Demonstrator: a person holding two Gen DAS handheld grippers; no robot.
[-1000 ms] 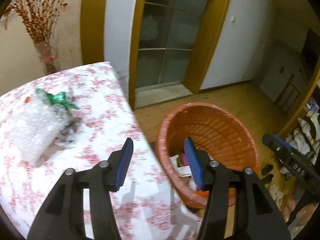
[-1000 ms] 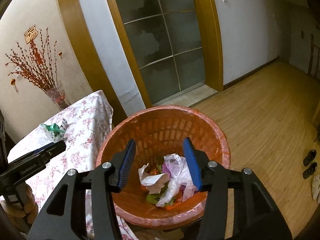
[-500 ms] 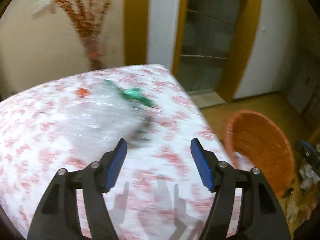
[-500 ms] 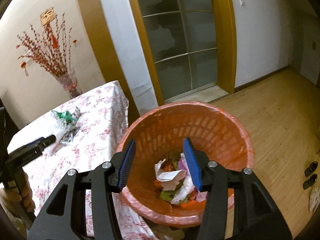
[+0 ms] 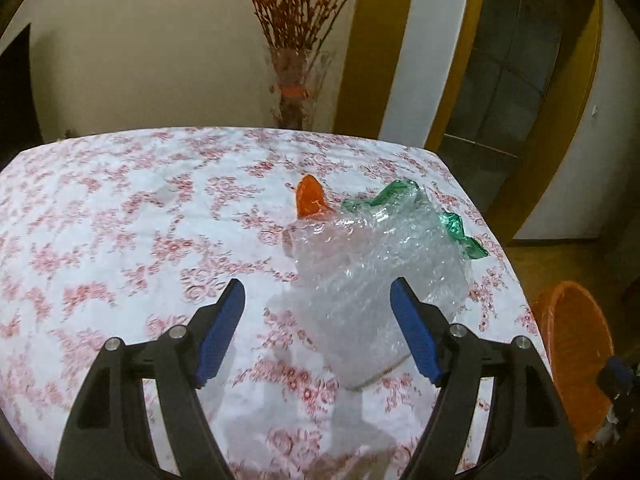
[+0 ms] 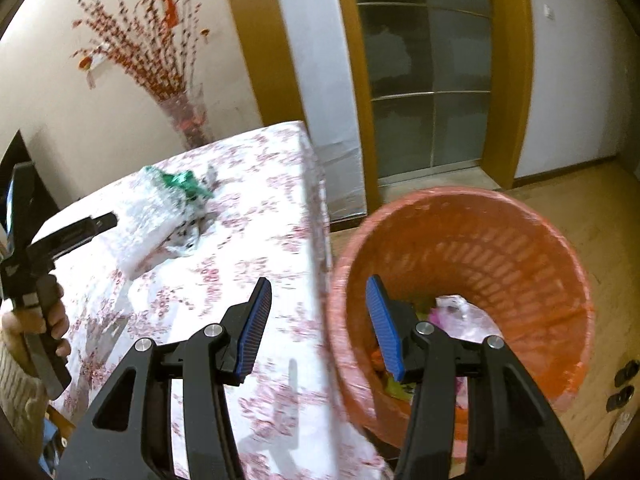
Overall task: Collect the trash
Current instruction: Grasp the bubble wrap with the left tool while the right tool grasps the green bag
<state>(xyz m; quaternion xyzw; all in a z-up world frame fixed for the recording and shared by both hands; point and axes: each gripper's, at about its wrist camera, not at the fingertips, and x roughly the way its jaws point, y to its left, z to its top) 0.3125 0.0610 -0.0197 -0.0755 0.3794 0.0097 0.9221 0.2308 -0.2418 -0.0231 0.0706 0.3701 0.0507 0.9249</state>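
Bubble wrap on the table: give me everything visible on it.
The bubble wrap is a clear, crumpled wad, glossy and lumpy. It lies on the flowered tablecloth near the table's corner on the bin's side. A green crinkled wrapper lies against its far side and an orange scrap at its far edge. The left gripper is aimed at it with its jaws opening; the pads do not touch it. Nothing else visibly presses on it.

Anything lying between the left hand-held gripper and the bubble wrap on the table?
Nothing visible. The left hand-held gripper is empty, its jaws opening, with the bubble wrap just ahead on the floral tablecloth; only bare cloth lies between.
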